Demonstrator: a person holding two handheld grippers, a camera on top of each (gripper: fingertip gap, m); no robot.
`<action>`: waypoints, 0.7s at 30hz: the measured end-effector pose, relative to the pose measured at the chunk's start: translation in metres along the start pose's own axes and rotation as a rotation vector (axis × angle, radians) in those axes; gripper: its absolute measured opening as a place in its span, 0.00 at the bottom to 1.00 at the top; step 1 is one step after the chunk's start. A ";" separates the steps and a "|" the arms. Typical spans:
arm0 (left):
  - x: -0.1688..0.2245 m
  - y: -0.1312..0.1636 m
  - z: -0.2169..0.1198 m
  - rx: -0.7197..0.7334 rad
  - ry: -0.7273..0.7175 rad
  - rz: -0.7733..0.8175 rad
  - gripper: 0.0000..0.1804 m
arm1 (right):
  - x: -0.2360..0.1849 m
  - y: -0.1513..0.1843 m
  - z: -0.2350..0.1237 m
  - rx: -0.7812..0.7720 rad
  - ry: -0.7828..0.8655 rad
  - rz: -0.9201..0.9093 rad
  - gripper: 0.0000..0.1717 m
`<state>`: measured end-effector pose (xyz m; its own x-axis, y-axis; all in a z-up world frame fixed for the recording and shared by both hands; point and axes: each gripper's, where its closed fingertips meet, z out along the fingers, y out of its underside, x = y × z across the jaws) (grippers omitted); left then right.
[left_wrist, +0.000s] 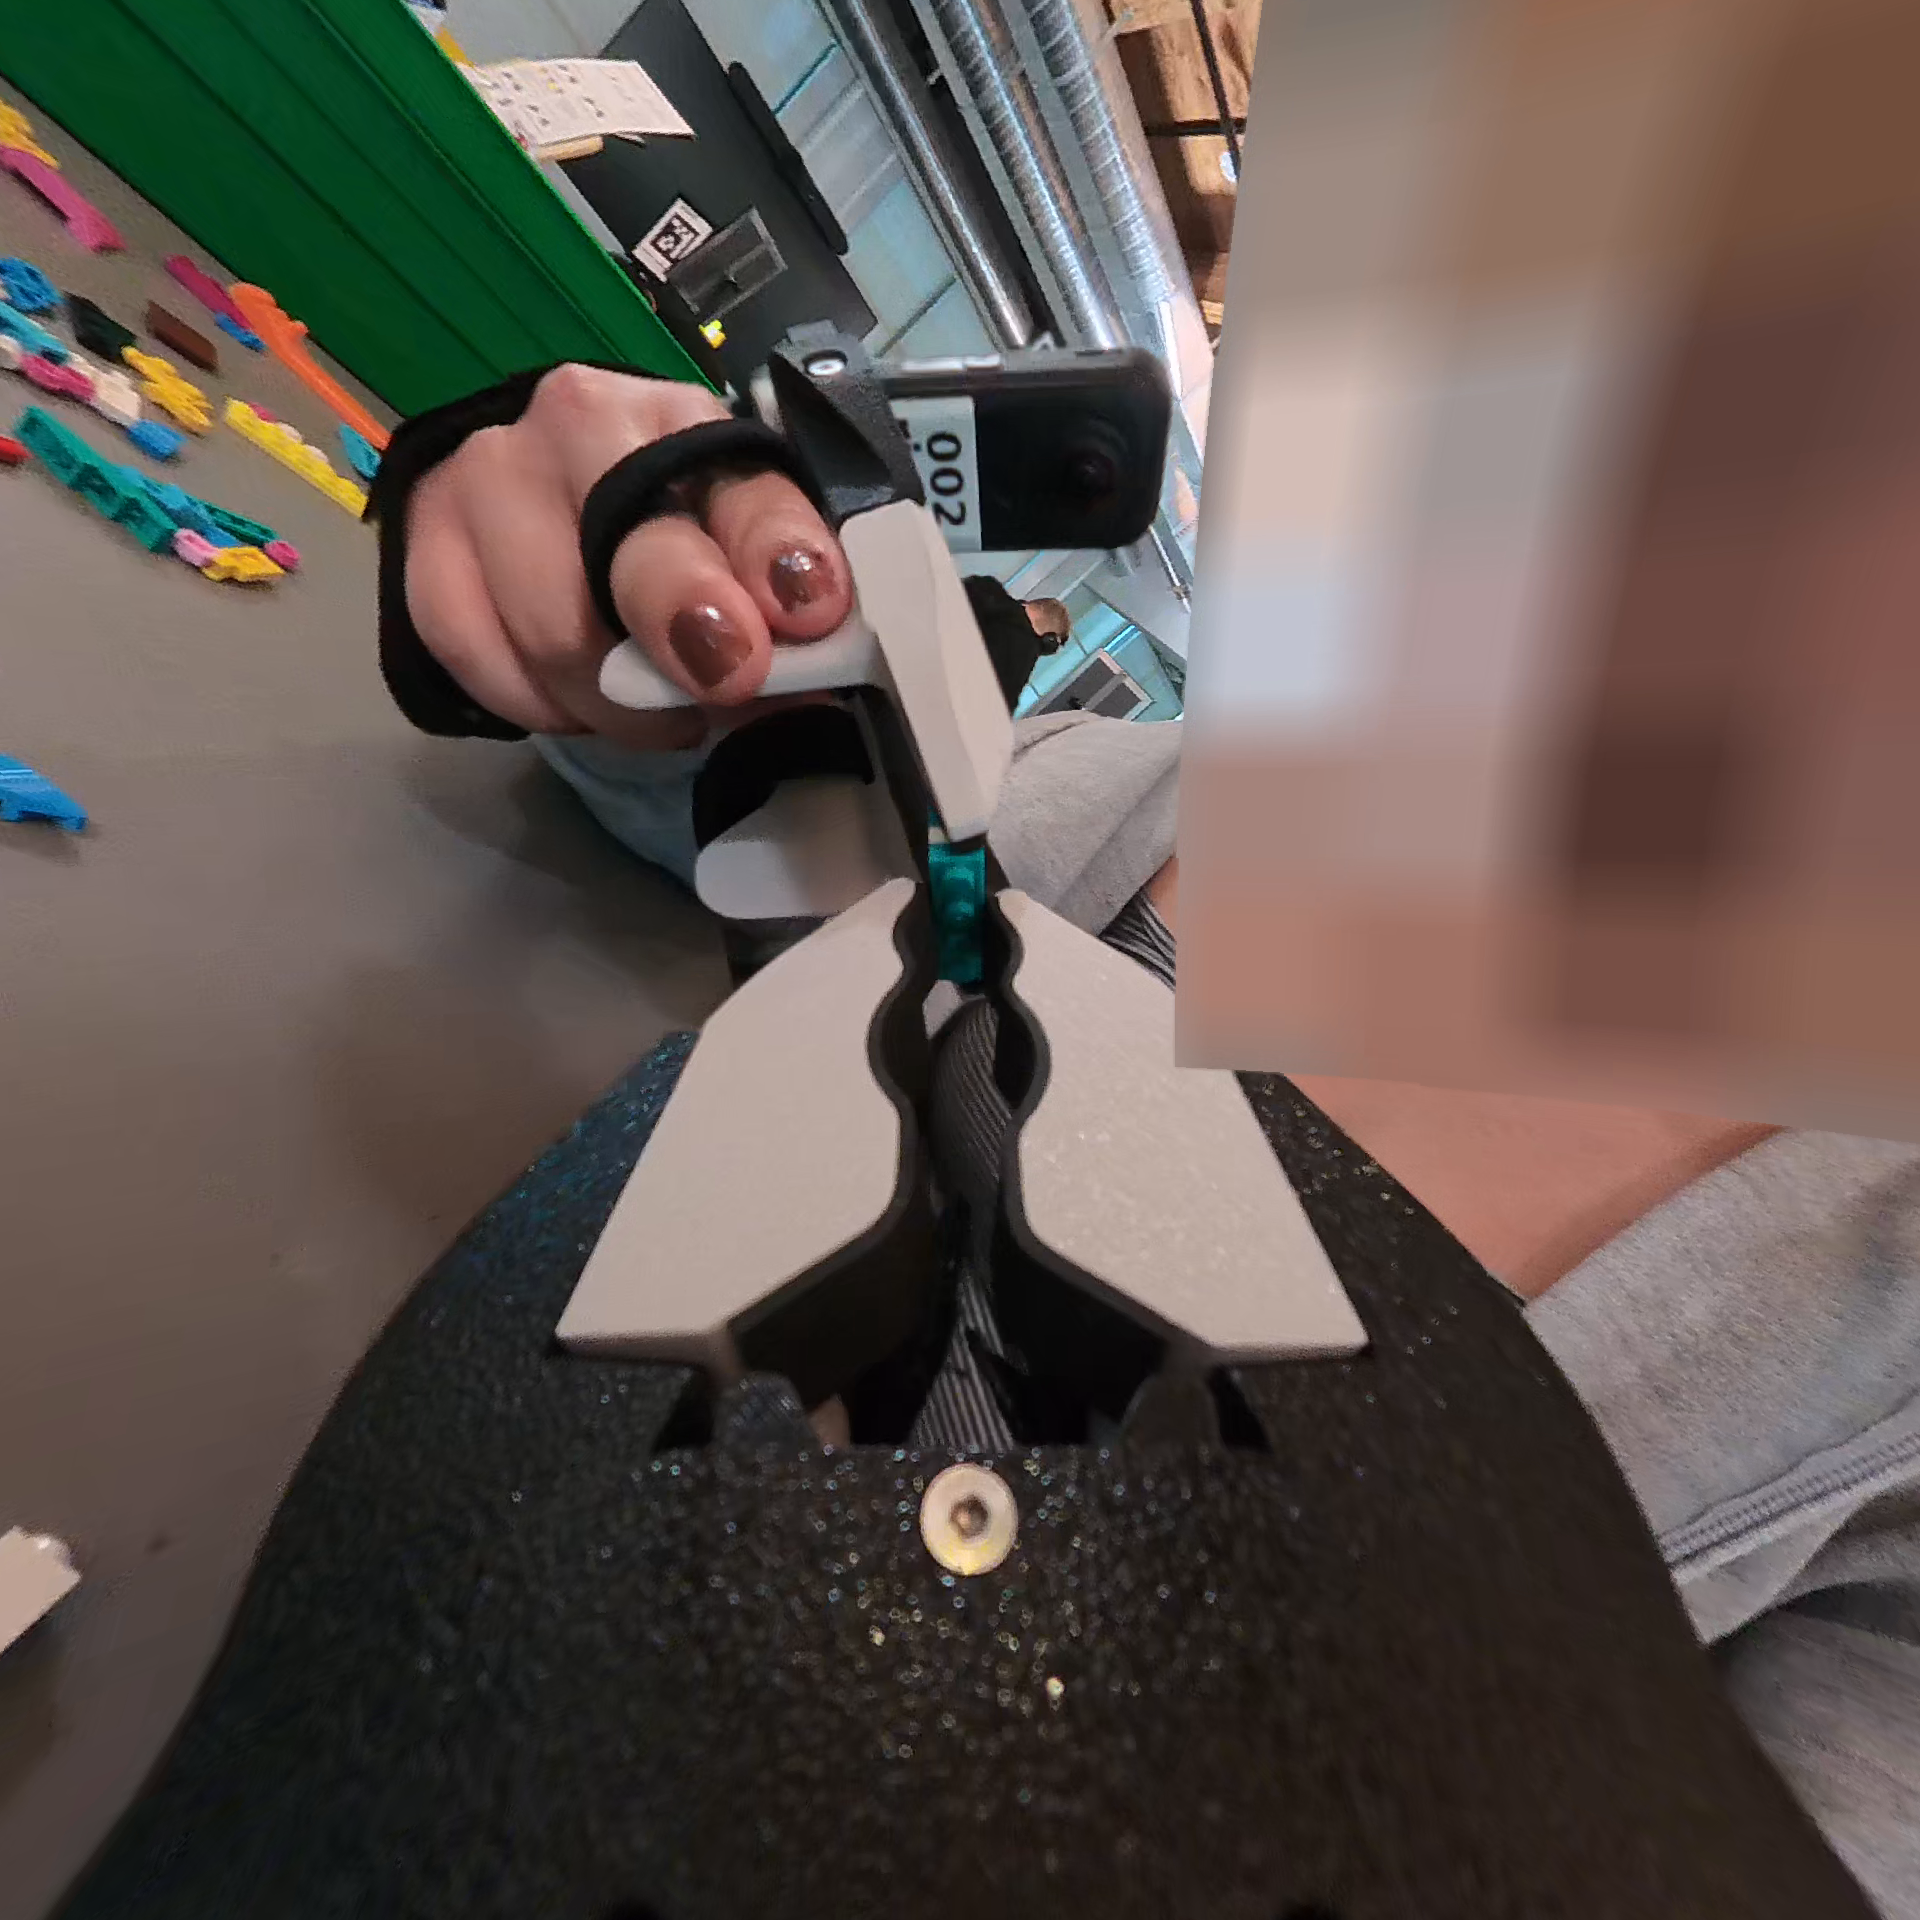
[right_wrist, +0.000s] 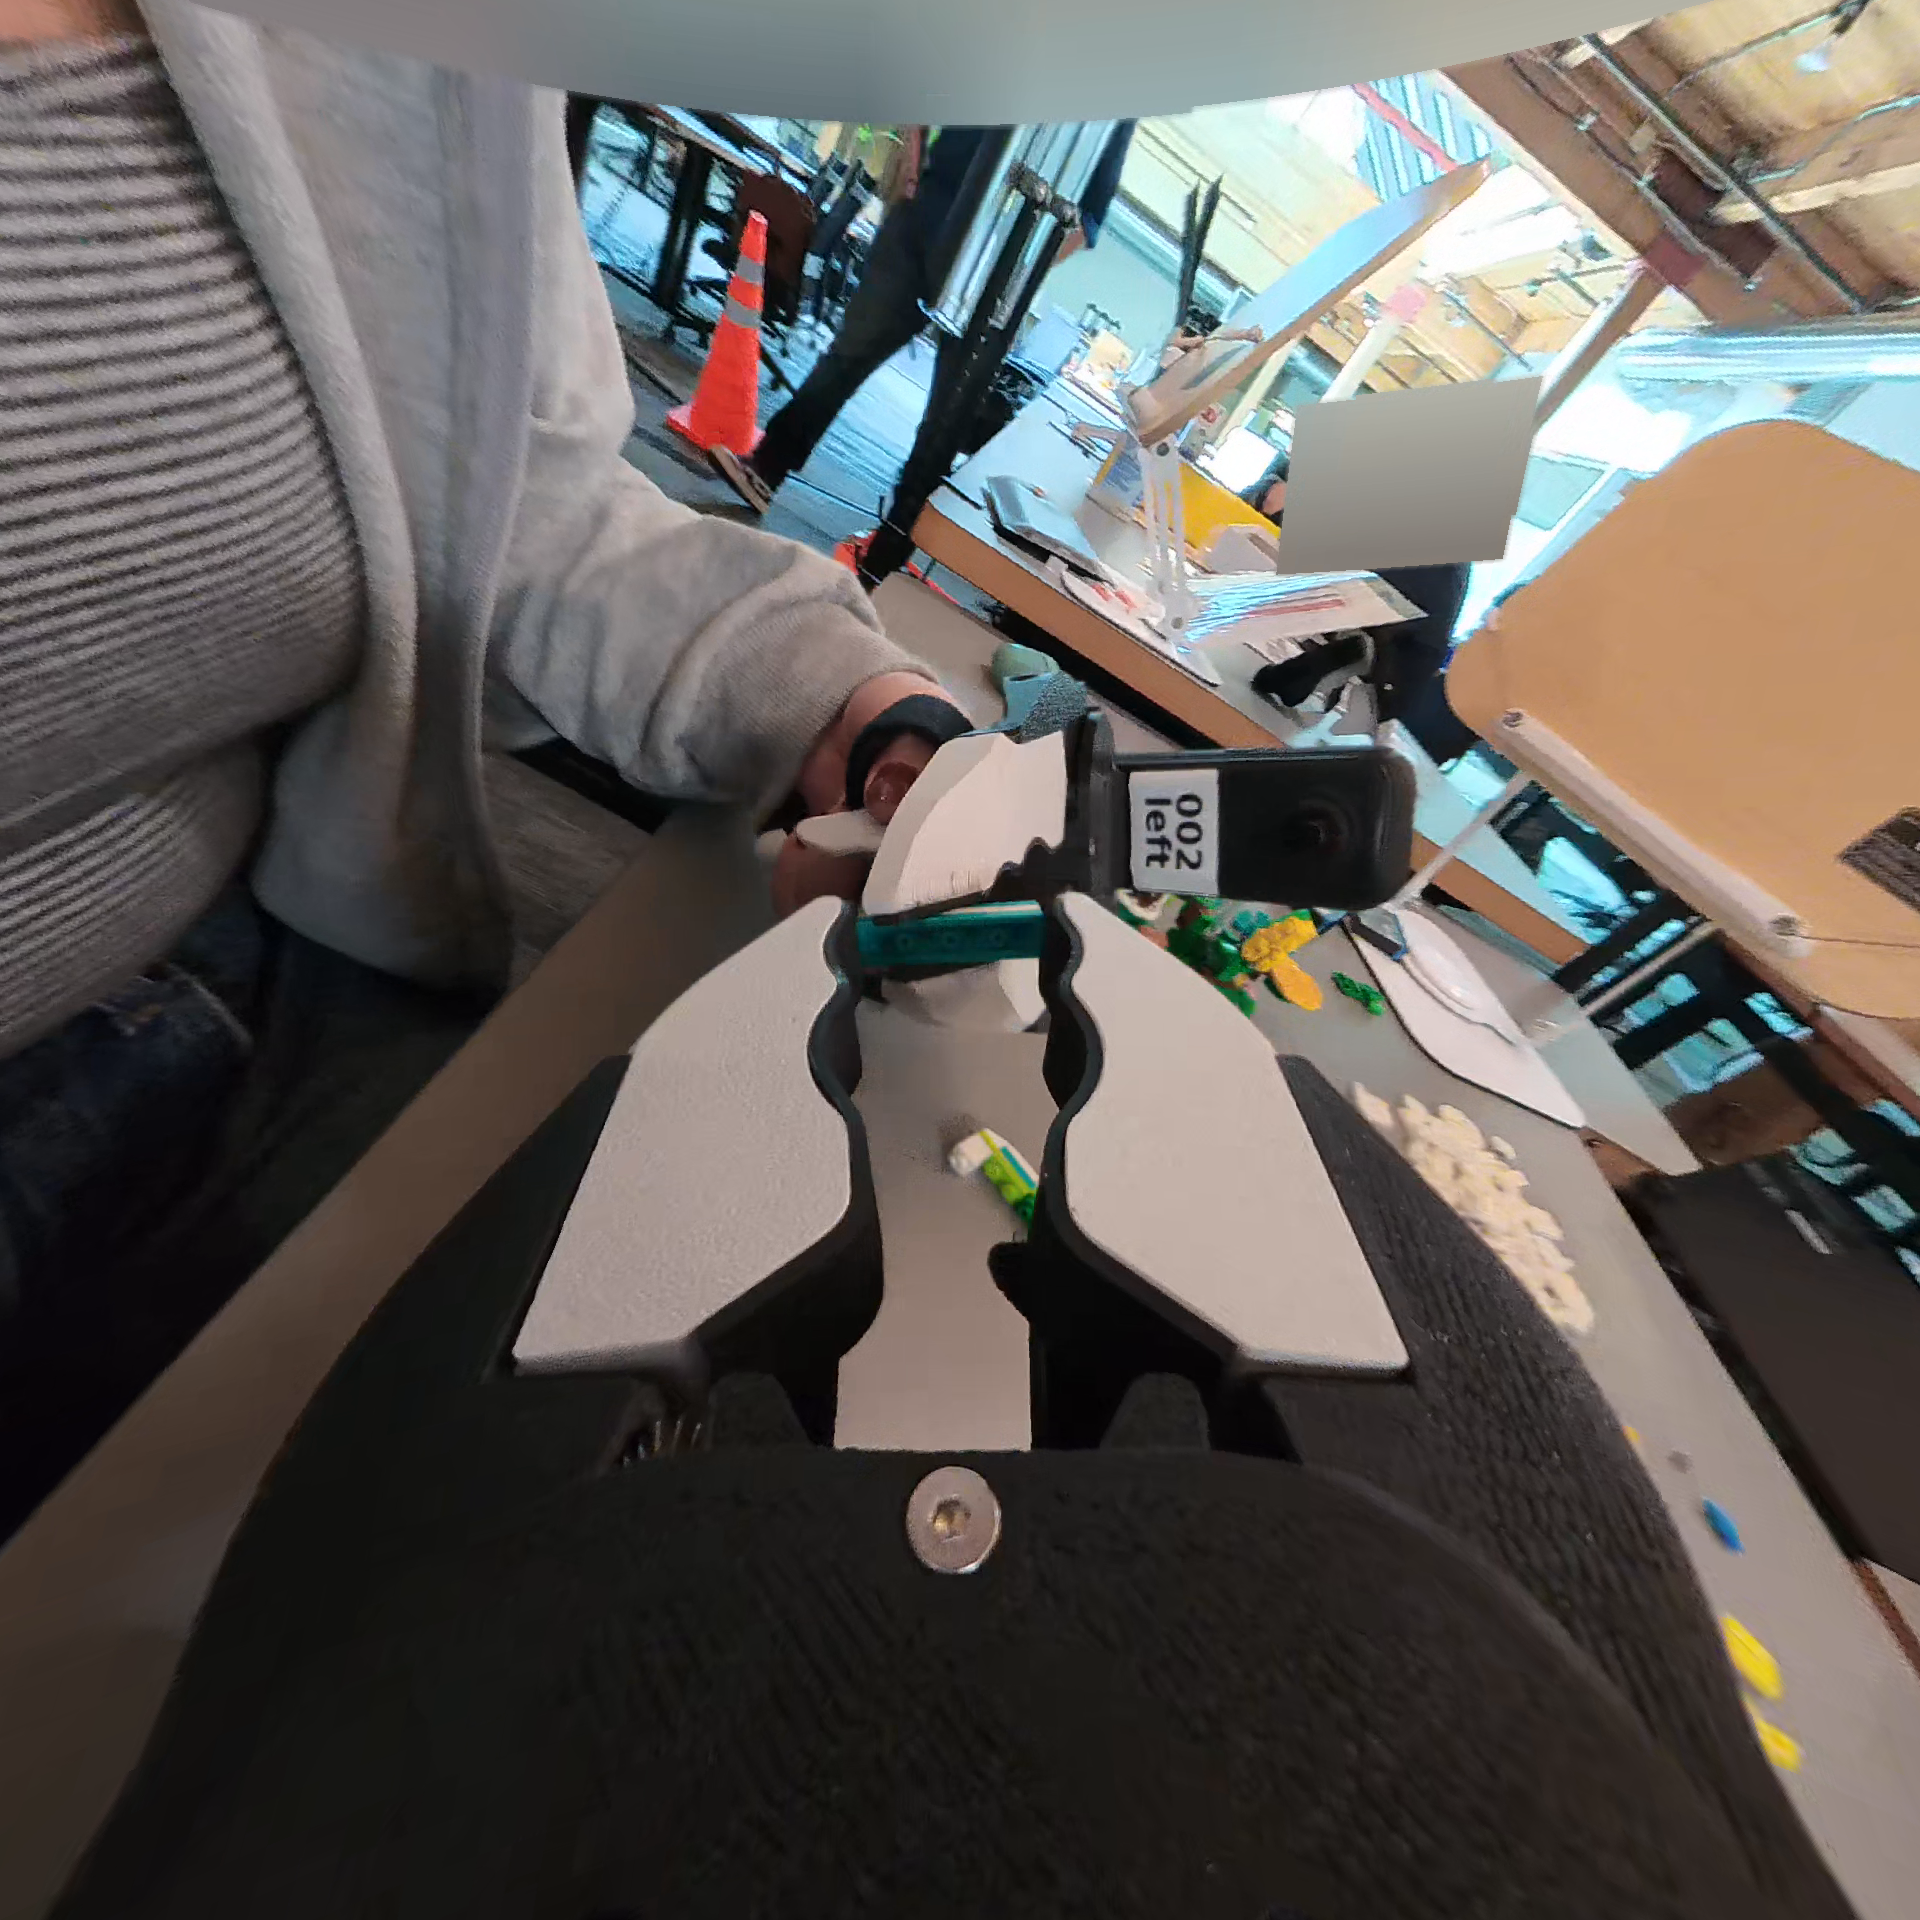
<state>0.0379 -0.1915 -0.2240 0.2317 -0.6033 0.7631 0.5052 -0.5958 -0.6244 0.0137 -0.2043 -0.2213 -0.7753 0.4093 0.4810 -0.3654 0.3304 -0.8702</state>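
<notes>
**Two claws on one teal beam**

Both claws are built alike: pale grey matte fingers with wavy black rubbery inner edges, set in a coarse, speckled black body with a bright screw head in the middle.

The left claw (left_wrist: 956, 914) is nearly closed, its fingertips pinching the thin edge of a teal beam (left_wrist: 956, 920), a narrow plastic strip with a row of round holes or studs along its face. Seen from here the beam stands on end between the tips and runs straight away into the right claw (left_wrist: 940, 748), which meets it from the far side. A hand (left_wrist: 540, 582) with a black strap across the knuckles holds that claw's grey trigger.

The right claw (right_wrist: 951, 940) is opened wider, and the teal beam (right_wrist: 951, 940) lies crosswise between its fingertips, spanning them from one black edge to the other; both tips appear to press on its ends. The left claw (right_wrist: 966, 862) grips the same beam from beyond, a black camera mounted on it.

Below the right claw lies the smooth grey desk (right_wrist: 935, 1351) with a small white-and-green piece (right_wrist: 992, 1158) between the fingers. To the right of that claw sit a heap of white bits (right_wrist: 1475, 1195) and, farther off, green and yellow pieces (right_wrist: 1247, 956).

Left of the left claw, bright plastic pieces (left_wrist: 156, 436) are scattered on the desk.
</notes>
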 end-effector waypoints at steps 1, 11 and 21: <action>0.001 0.000 0.001 0.002 0.012 -0.003 0.05 | -0.001 -0.001 -0.001 0.008 -0.011 0.013 0.18; -0.002 -0.011 -0.003 0.053 -0.085 0.099 0.10 | 0.005 0.001 -0.002 0.010 0.019 0.020 0.18; -0.003 -0.032 -0.018 0.197 -0.142 0.162 0.04 | 0.017 0.002 0.000 -0.025 0.133 -0.068 0.18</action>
<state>0.0059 -0.1803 -0.2094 0.4299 -0.5934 0.6805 0.6004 -0.3751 -0.7063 -0.0001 -0.1973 -0.2148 -0.6737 0.4939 0.5497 -0.4000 0.3818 -0.8332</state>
